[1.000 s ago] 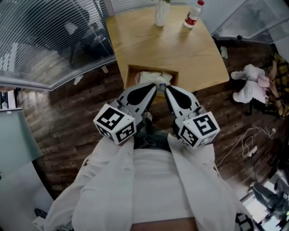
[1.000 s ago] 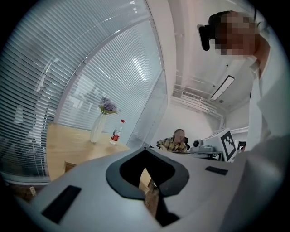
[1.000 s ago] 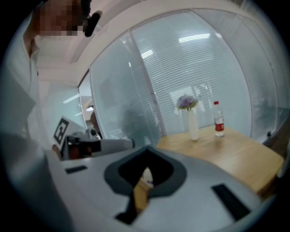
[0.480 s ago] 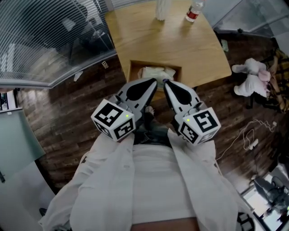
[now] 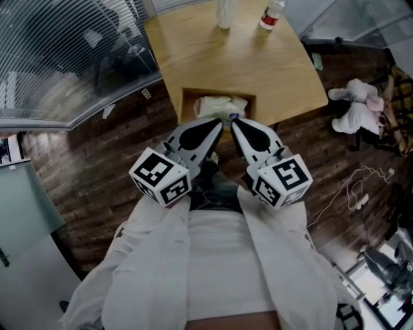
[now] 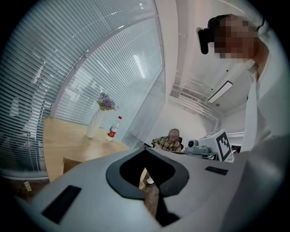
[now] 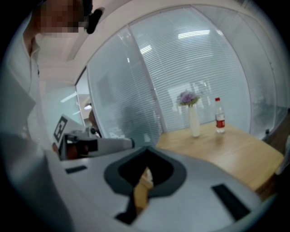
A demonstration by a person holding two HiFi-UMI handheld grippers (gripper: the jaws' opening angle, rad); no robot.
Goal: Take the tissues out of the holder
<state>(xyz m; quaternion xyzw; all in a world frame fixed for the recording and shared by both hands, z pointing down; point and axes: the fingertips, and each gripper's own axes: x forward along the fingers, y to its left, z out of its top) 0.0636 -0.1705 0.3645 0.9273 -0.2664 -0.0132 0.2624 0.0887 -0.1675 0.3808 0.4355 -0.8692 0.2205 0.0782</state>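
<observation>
A wooden tissue holder (image 5: 187, 106) stands at the near edge of the light wooden table (image 5: 258, 71), with white tissues (image 5: 221, 104) bunched inside it. My left gripper (image 5: 217, 124) and right gripper (image 5: 234, 122) are held side by side in front of my body. Their tips point at the holder's near side, just short of it. Both are shut with nothing between the jaws. In the left gripper view the left gripper (image 6: 146, 152) fills the lower frame and hides the holder. The right gripper (image 7: 147, 150) does the same in the right gripper view.
A white vase with flowers (image 5: 224, 13) and a water bottle (image 5: 271, 13) stand at the table's far end. A glass wall with blinds (image 5: 58, 58) runs along the left. A plush toy (image 5: 355, 106) and a cable (image 5: 352, 203) lie on the dark floor at right. A person (image 6: 170, 141) sits beyond.
The head view has drifted a little, so the table and holder sit slightly left of where they were. Both grippers stay shut, side by side, in about the same place.
</observation>
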